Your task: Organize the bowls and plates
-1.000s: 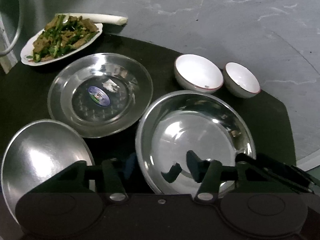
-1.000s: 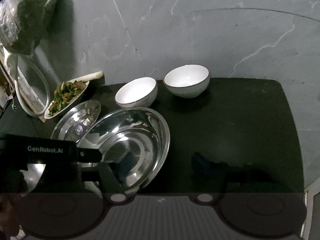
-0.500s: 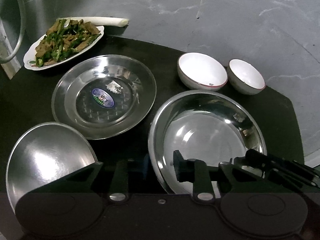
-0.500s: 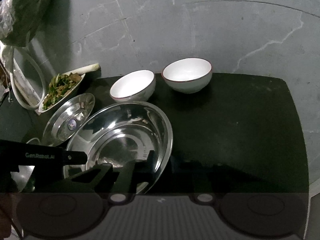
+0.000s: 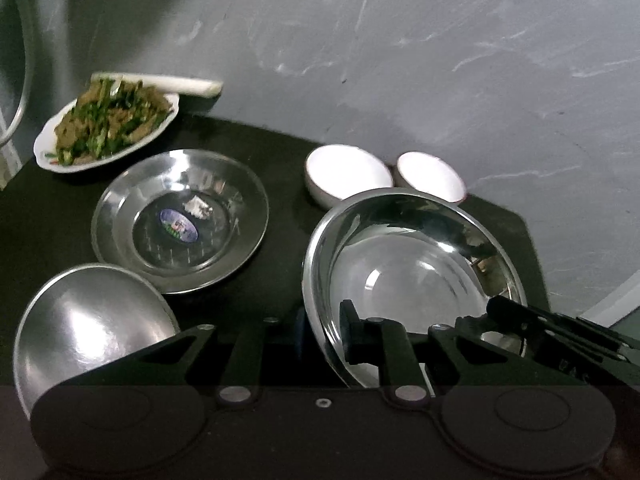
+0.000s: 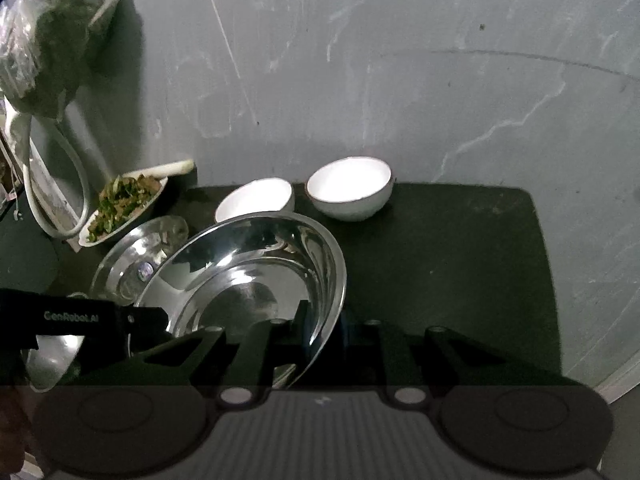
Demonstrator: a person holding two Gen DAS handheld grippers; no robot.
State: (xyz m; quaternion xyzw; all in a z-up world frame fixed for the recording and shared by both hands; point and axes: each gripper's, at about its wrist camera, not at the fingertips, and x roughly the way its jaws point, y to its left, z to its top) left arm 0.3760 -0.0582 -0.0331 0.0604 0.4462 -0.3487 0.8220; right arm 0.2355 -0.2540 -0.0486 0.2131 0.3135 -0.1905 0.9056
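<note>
A large steel bowl (image 5: 412, 276) is tilted up off the black table, near rim raised. My left gripper (image 5: 324, 332) is shut on its left near rim. My right gripper (image 6: 324, 332) is shut on its right near rim; the bowl (image 6: 256, 280) fills the lower left of the right wrist view. A steel plate with a sticker (image 5: 180, 220) lies left of it. A second steel bowl (image 5: 88, 328) sits at the near left. Two white bowls (image 5: 348, 172) (image 5: 432, 176) stand behind; they also show in the right wrist view (image 6: 256, 200) (image 6: 350, 188).
A white dish of green vegetables (image 5: 108, 128) and a leek stalk (image 5: 172, 84) sit at the far left against the grey wall. A hose (image 6: 56, 184) and a plastic bag (image 6: 52, 40) hang at left. The black table (image 6: 460, 260) ends at the right.
Both grippers closed on the large steel bowl's near rim and lifted it, so it now tilts toward the white bowls and hides part of them.
</note>
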